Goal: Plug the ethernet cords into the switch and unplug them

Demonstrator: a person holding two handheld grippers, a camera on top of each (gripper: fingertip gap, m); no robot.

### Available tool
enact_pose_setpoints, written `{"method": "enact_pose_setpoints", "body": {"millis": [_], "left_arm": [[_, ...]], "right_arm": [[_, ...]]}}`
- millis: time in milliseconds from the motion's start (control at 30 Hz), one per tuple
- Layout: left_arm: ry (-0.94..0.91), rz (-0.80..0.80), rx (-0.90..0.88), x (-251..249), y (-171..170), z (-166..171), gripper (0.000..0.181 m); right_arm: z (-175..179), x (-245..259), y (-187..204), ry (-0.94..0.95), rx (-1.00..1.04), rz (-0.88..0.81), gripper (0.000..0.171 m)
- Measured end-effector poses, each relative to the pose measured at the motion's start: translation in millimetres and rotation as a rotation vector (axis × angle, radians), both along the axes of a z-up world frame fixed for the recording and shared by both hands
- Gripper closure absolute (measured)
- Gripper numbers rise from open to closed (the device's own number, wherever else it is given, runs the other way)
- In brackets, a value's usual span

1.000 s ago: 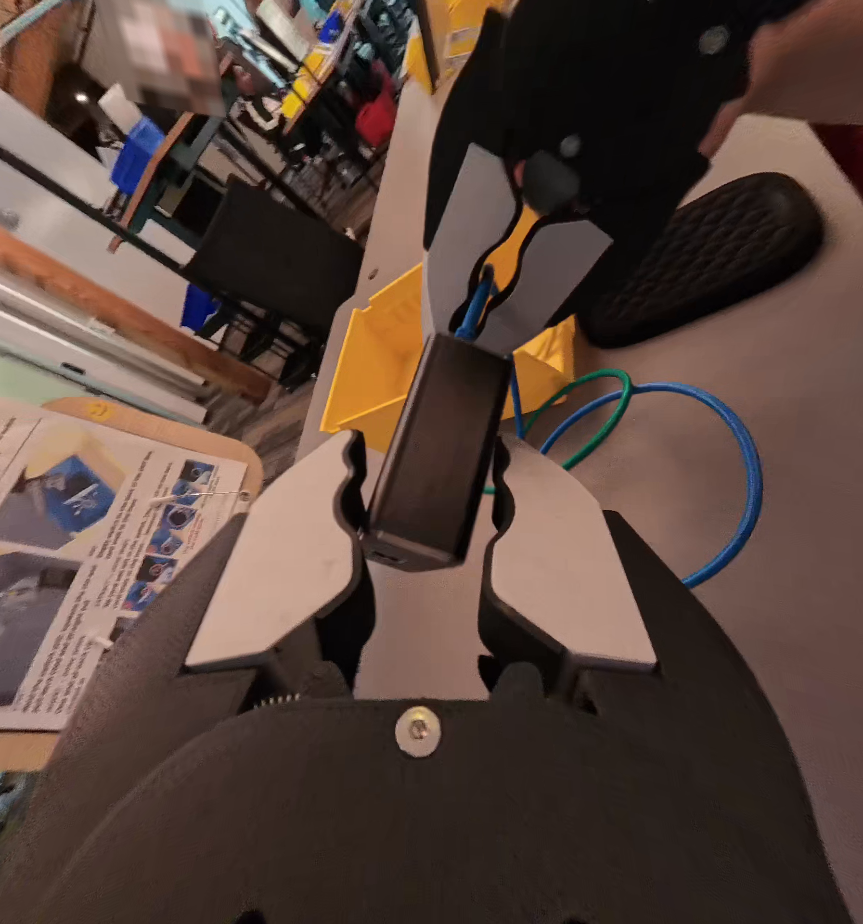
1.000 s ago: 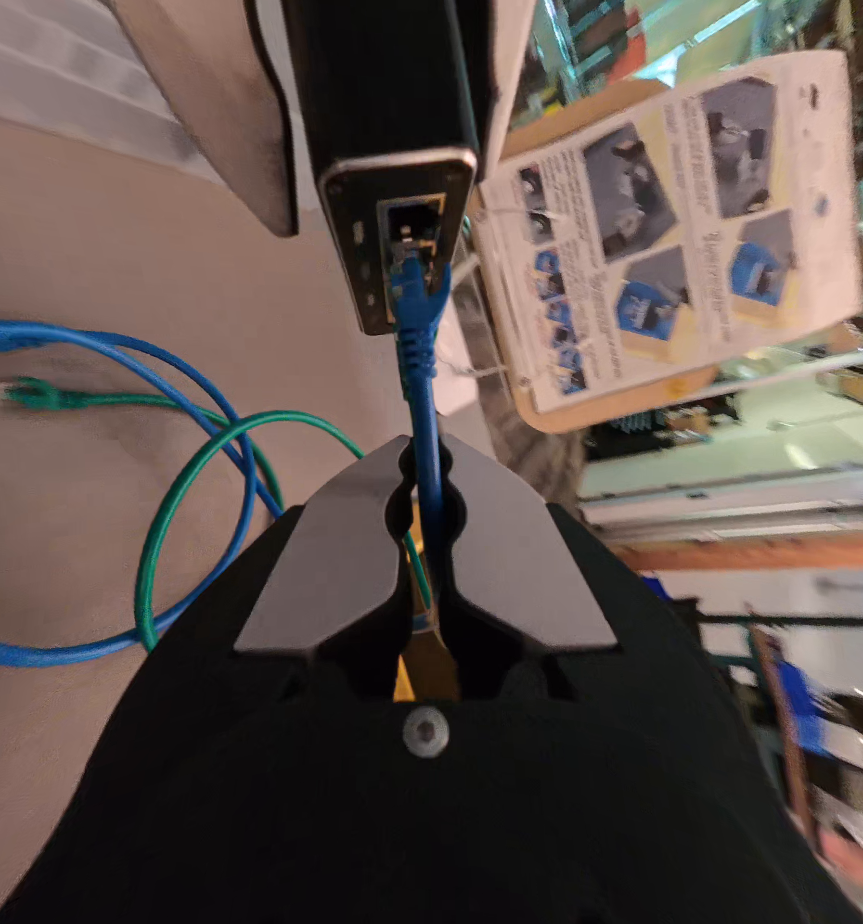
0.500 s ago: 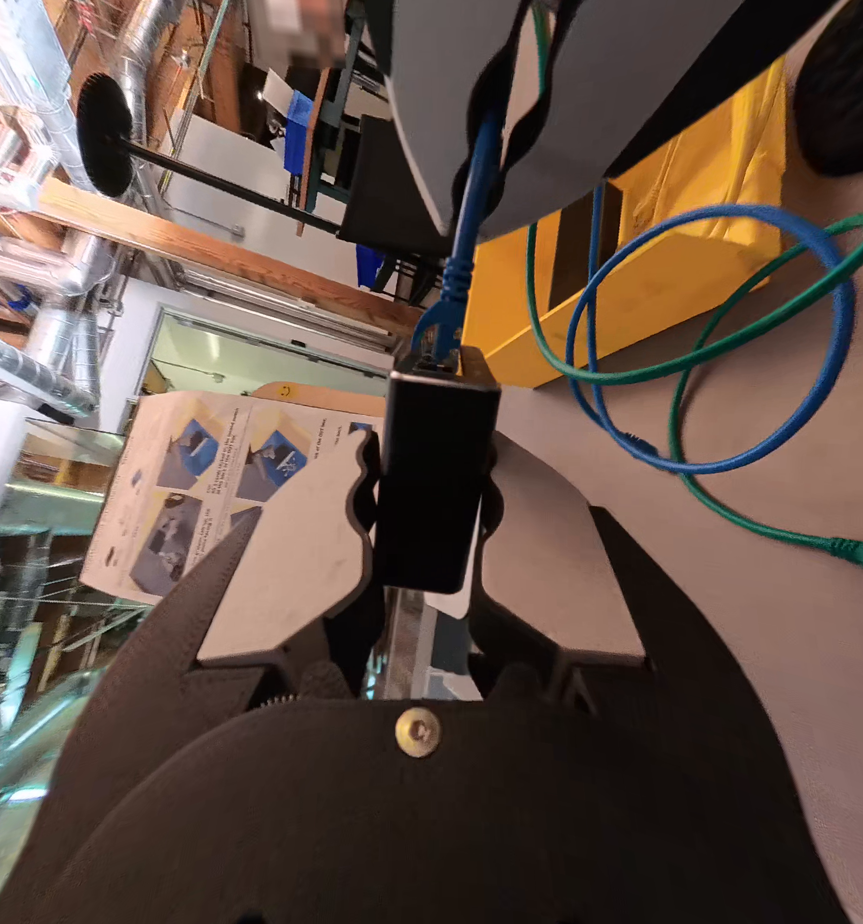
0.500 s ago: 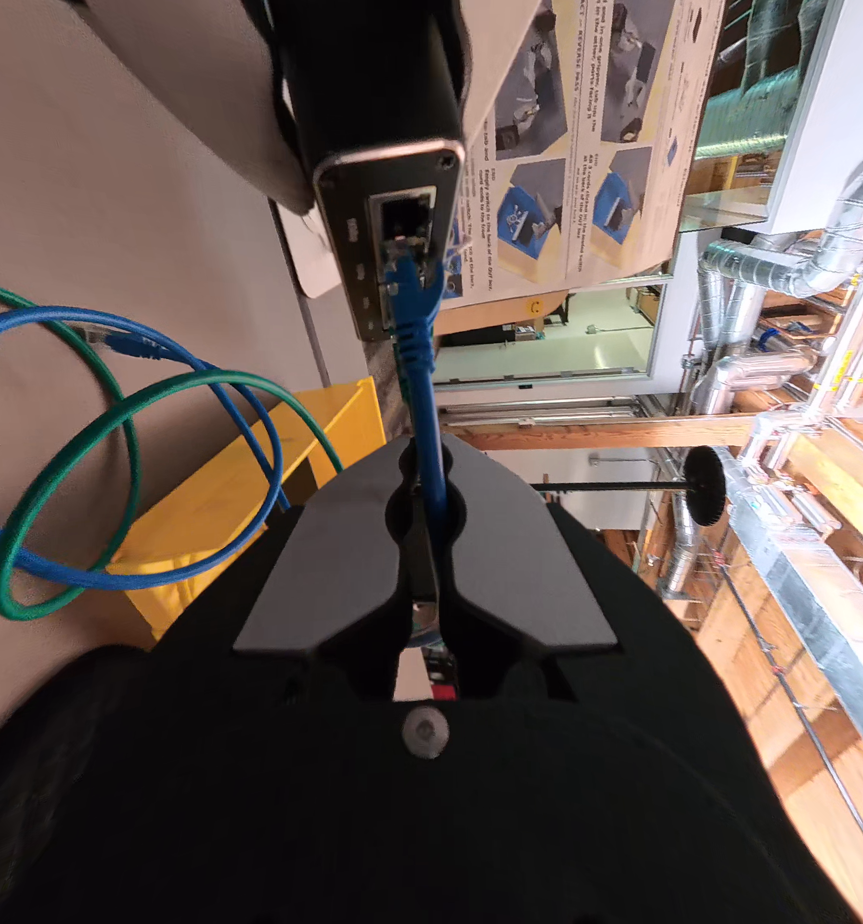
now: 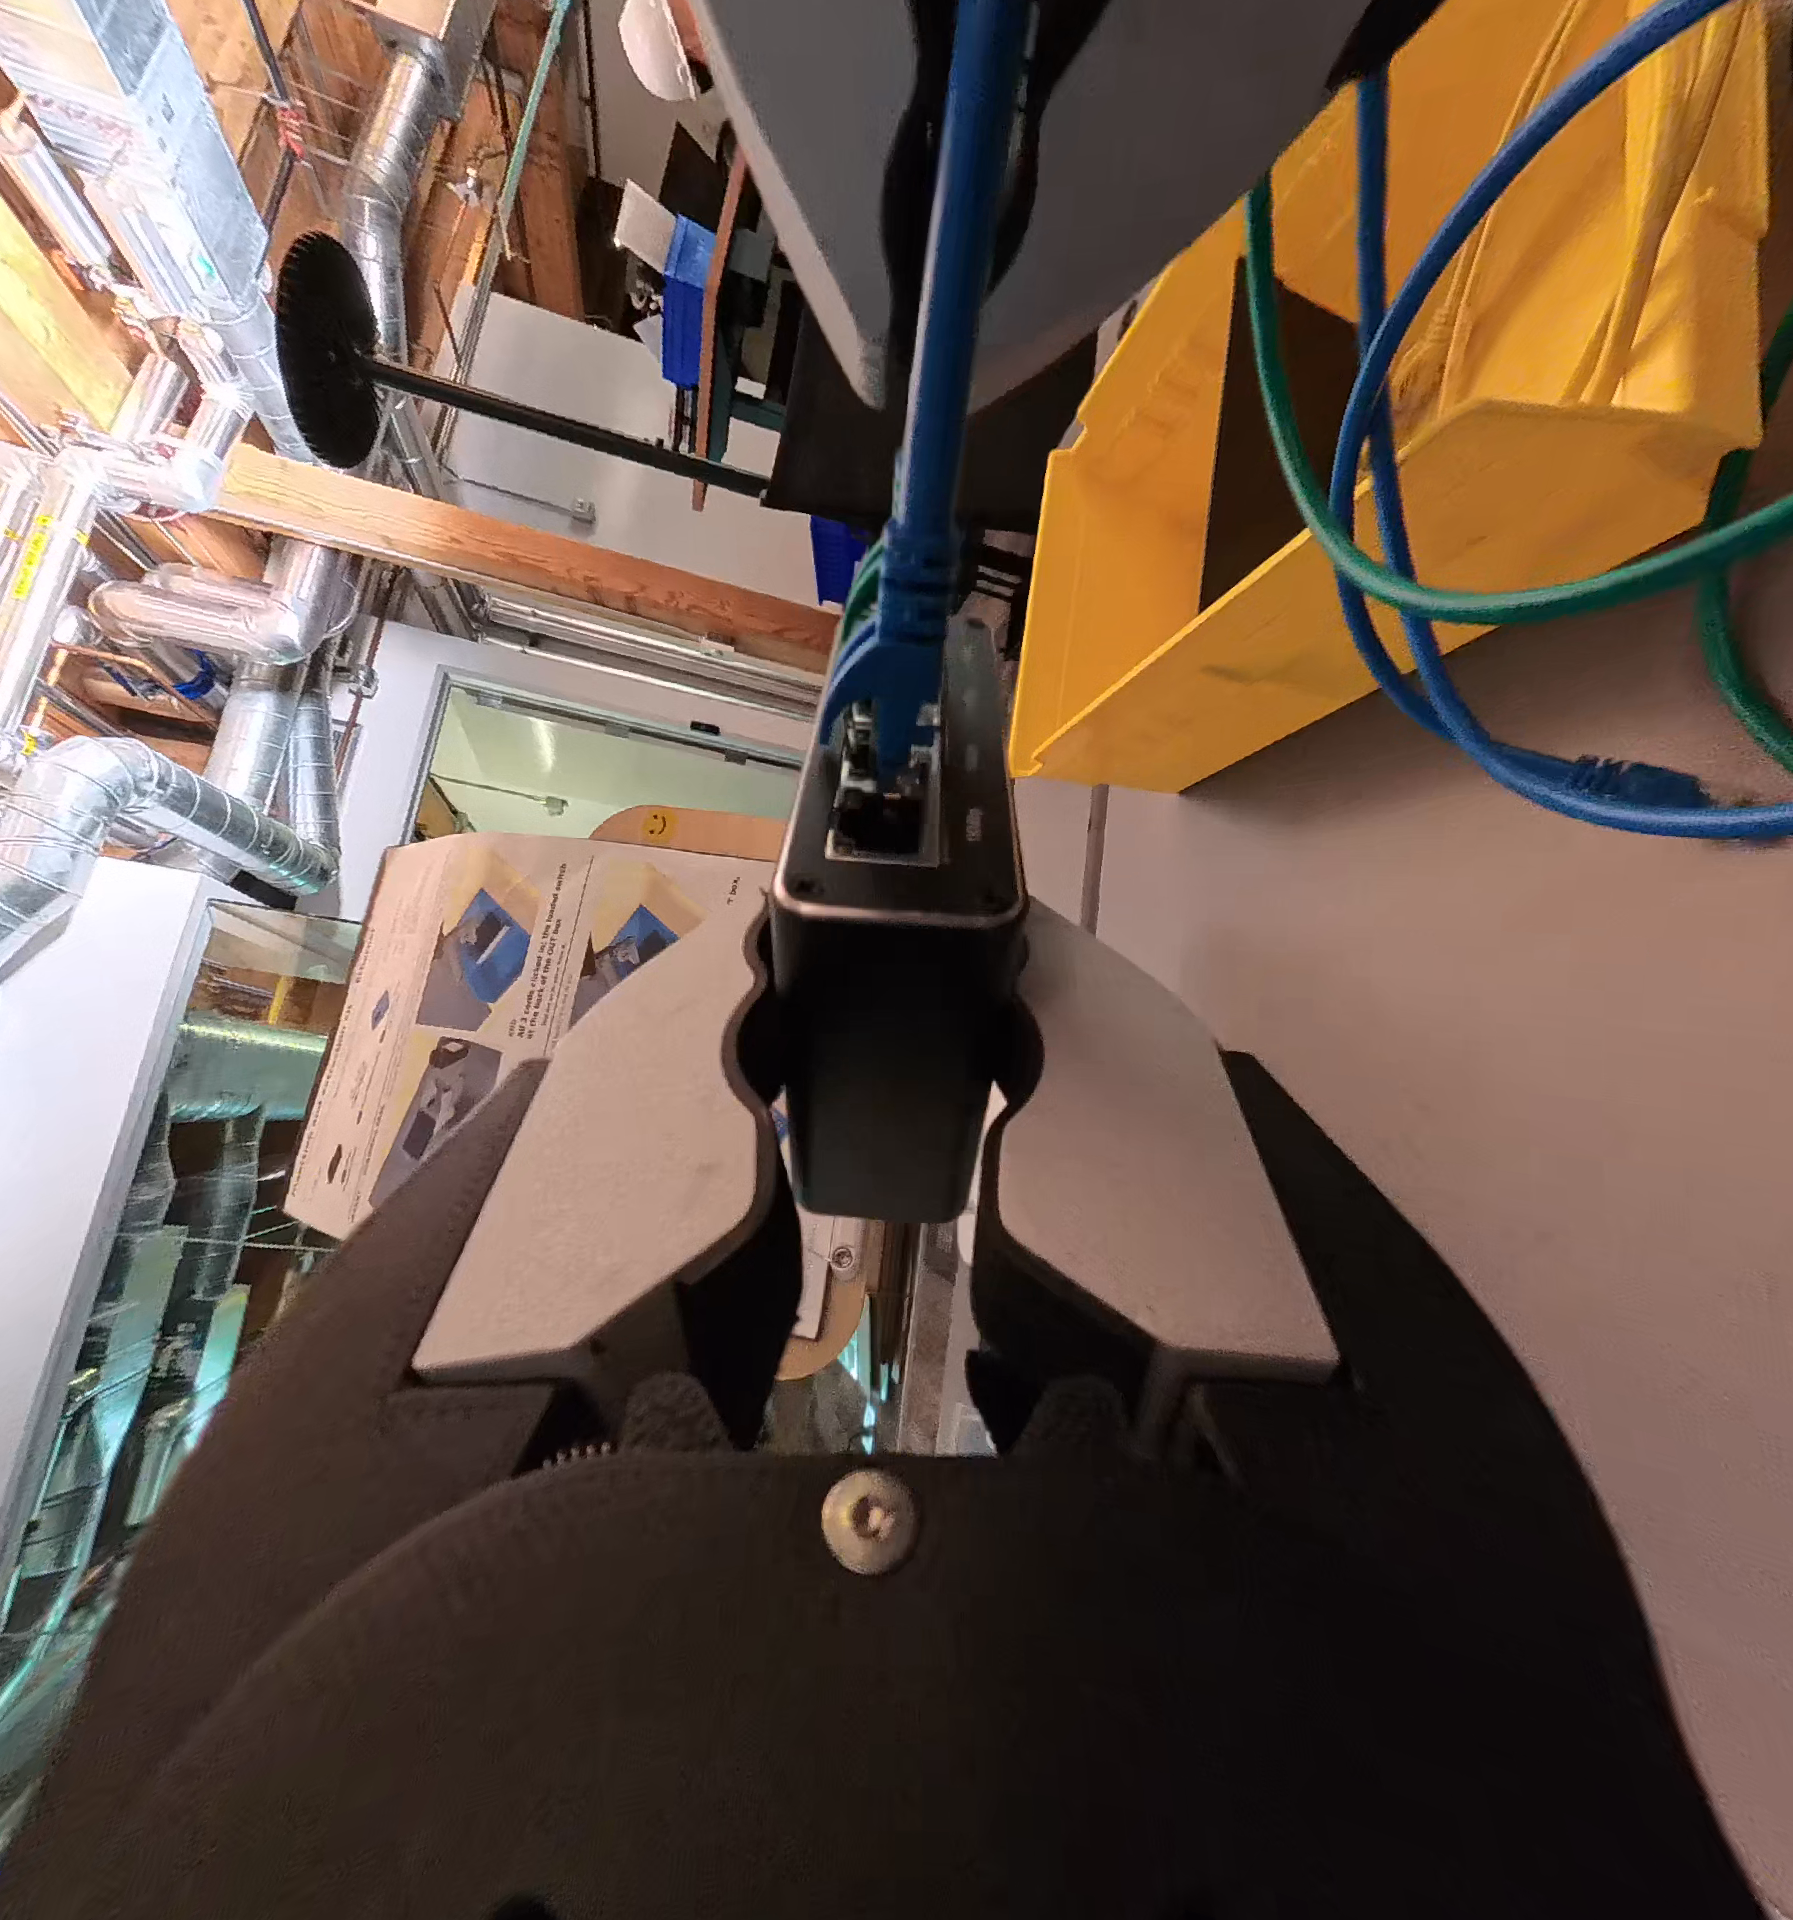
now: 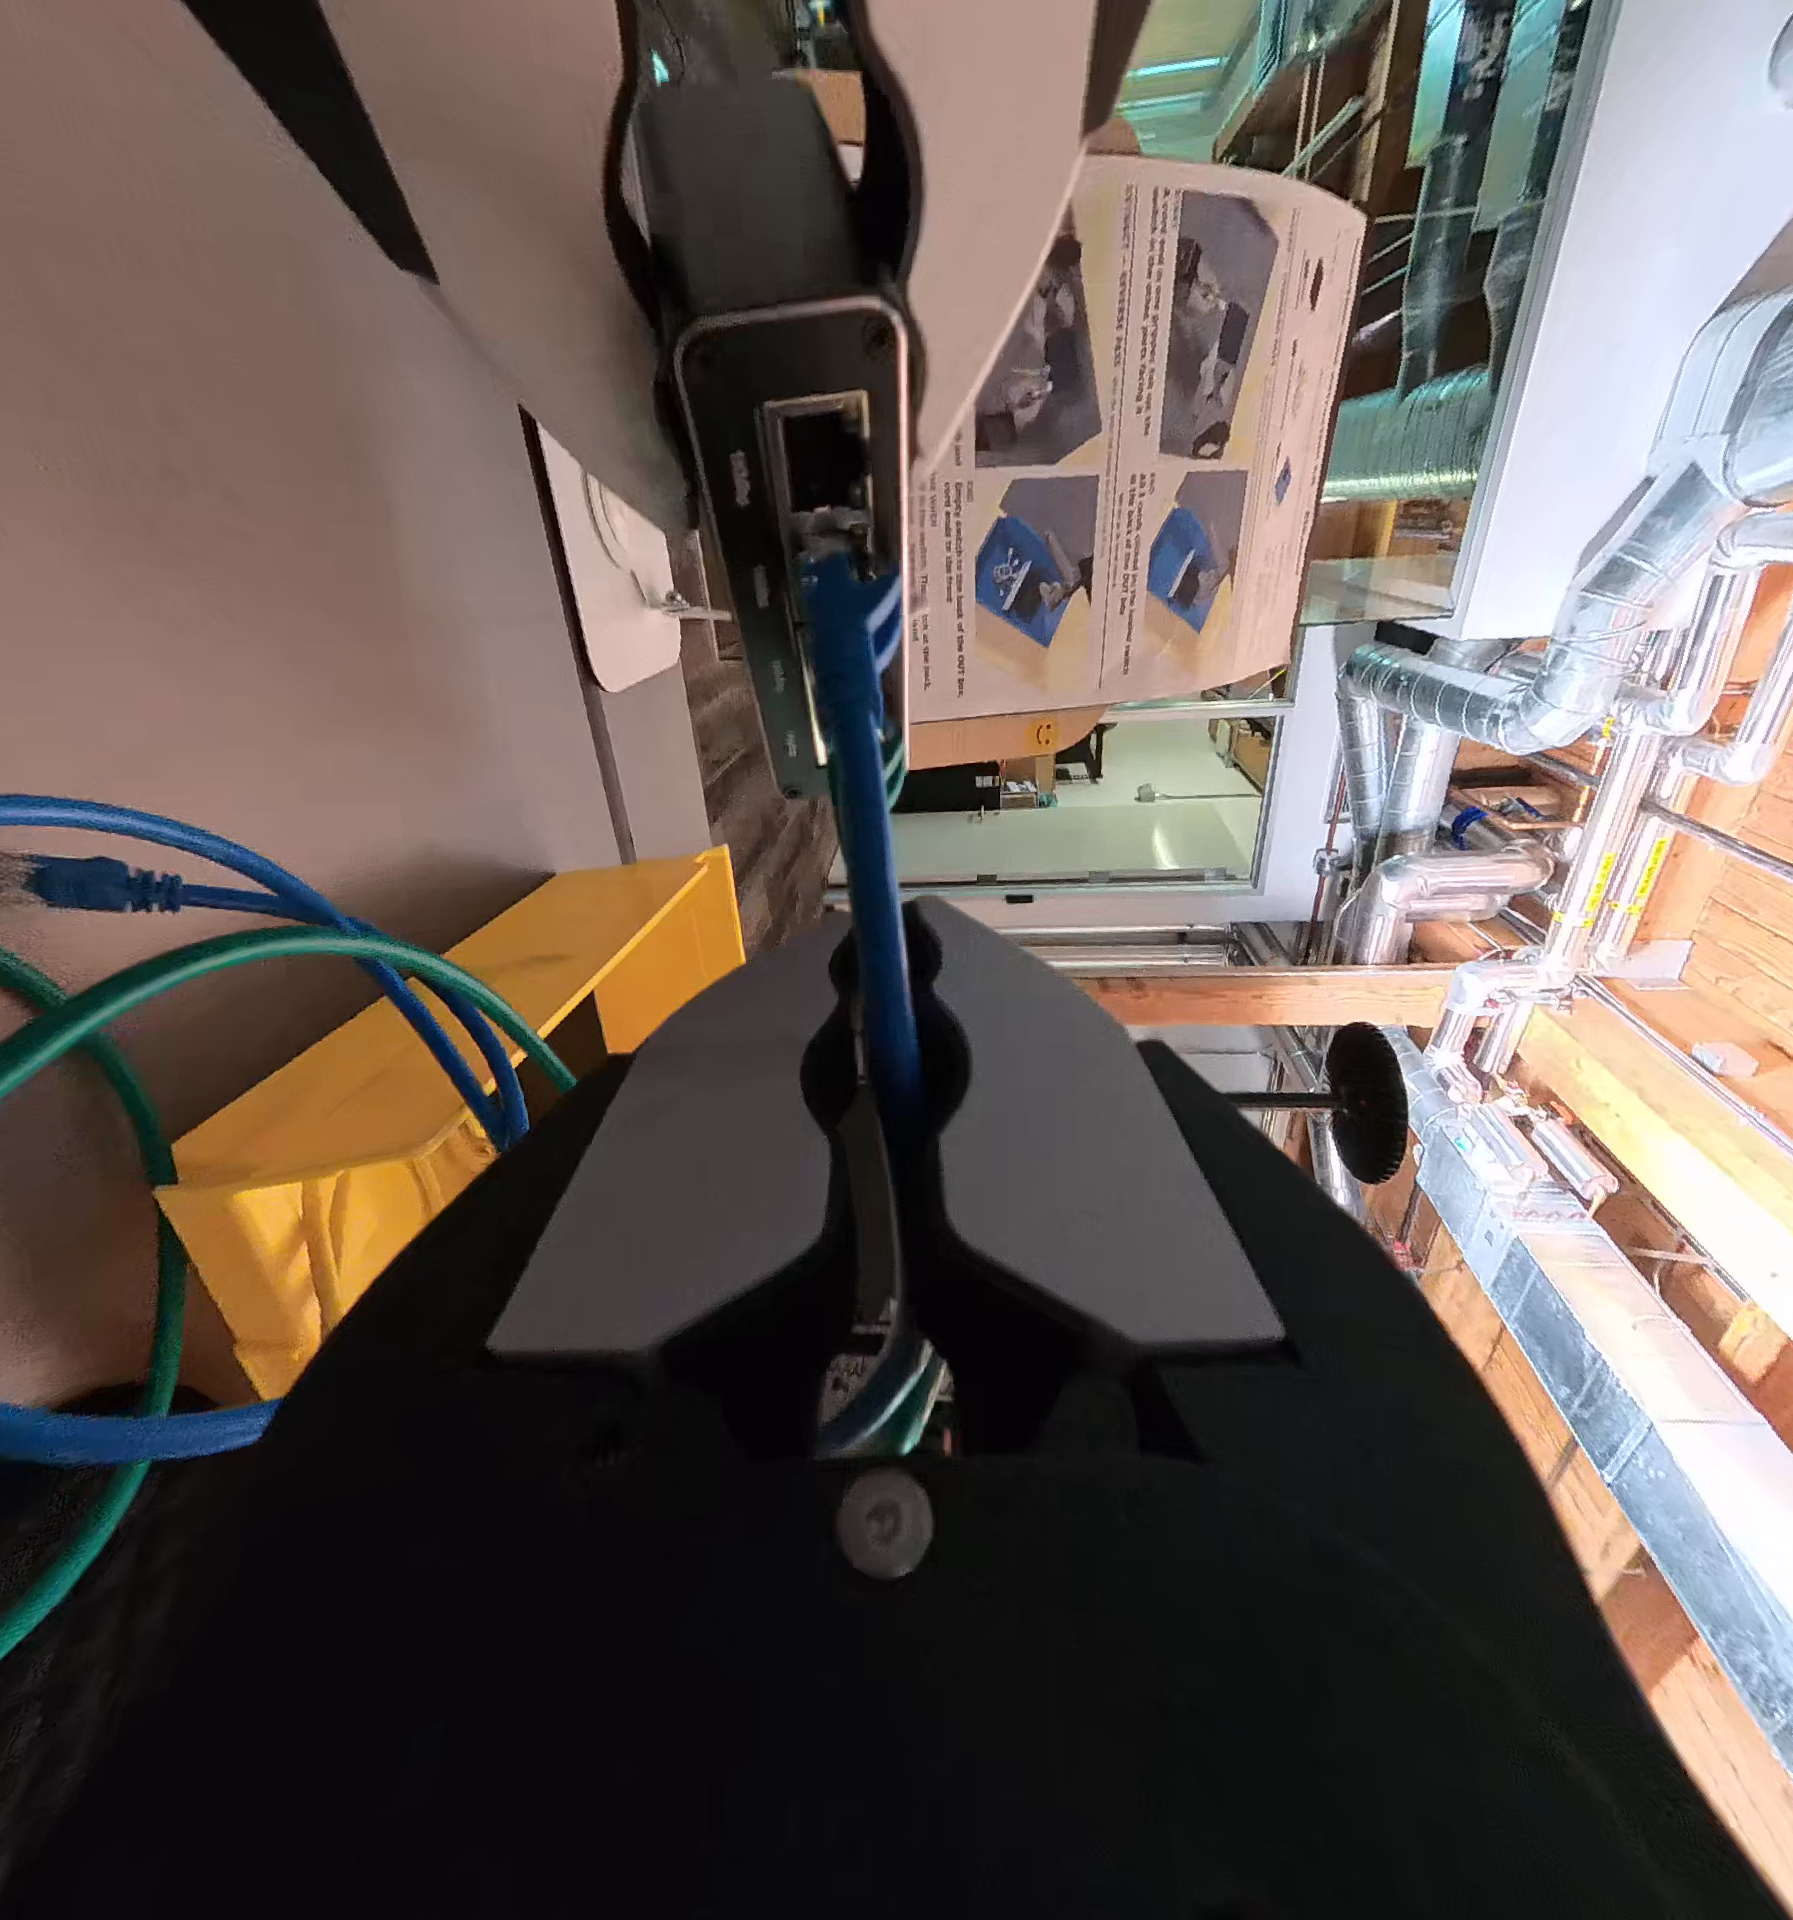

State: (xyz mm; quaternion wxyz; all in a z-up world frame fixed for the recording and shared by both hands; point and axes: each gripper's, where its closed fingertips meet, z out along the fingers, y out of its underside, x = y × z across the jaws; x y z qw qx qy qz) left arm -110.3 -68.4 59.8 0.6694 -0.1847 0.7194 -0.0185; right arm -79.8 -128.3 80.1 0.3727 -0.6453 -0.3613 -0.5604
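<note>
A printed instruction sheet stands at the left edge of the grey table. Just right of it the left gripper is clamped on the sides of a black ethernet switch, held up off the table with its port face turned away toward the far side. From beyond, the right gripper pinches a blue ethernet cord a little behind the boot, its plug at the mouth of one port — whether the latch has seated cannot be told. Farther right sits a yellow bin, with a green cord and the blue cord's other plug looped loose beside it. The risk, by the look of it: held on the cable rather than the plug, the connector may tilt and jam at the port lip — or the switch may slide in the left grip if pushed off-axis.
</note>
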Motion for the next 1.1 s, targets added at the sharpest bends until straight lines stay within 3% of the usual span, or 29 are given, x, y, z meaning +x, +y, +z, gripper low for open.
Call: {"method": "enact_pose_setpoints", "body": {"millis": [133, 467, 667, 833, 1100], "left_arm": [[-0.033, -0.022, -0.031, 1, 0, 2, 0.144], [-0.064, 0.027, 0.093, 2, 1, 5, 0.145], [-0.101, 0.02, 0.075, -1, 2, 14, 0.145], [-0.107, 0.029, 0.044, -3, 8, 17, 0.145], [-0.108, 0.027, 0.058, -4, 7, 18, 0.145]], "right_arm": [[2, -3, -1, -0.021, 0.006, 0.02, 0.165], [-2, -12, 1, 0.074, -0.028, 0.131, 0.163], [23, -26, -3, 0.149, 0.155, 0.263, 0.133], [32, -53, -14, 0.106, 0.27, 0.426, 0.133], [20, -67, -2, -0.018, 0.037, 0.49, 0.141]]}}
